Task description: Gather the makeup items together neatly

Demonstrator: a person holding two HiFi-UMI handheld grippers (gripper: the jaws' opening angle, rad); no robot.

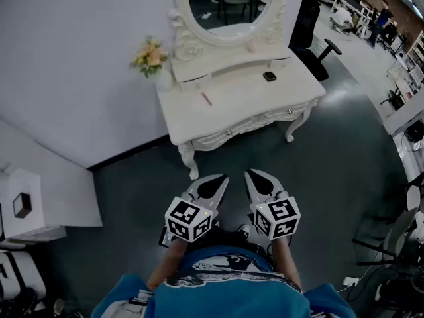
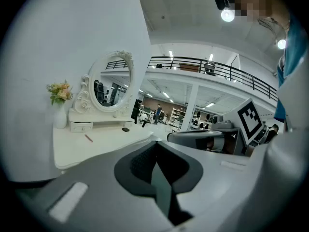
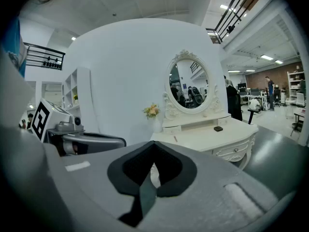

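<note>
A white dressing table [image 1: 199, 121] stands ahead against the wall, a step away from me. On its top lie a thin pink pencil [image 1: 207, 99] and a small black compact [image 1: 269, 76]; the pencil [image 2: 88, 137] and compact [image 2: 125, 129] also show in the left gripper view, and the pencil [image 3: 175, 139] and compact [image 3: 218, 128] in the right gripper view. My left gripper [image 1: 220, 180] and right gripper [image 1: 254, 175] are held side by side over the dark floor, short of the table. Both have their jaws shut, with nothing between them.
An oval mirror [image 1: 232, 5] rises at the table's back, with a vase of flowers [image 1: 151, 57] at its left corner. A black office chair [image 1: 317, 45] stands to the table's right. White shelving [image 1: 26, 207] lines the left wall. Desks and people fill the far room.
</note>
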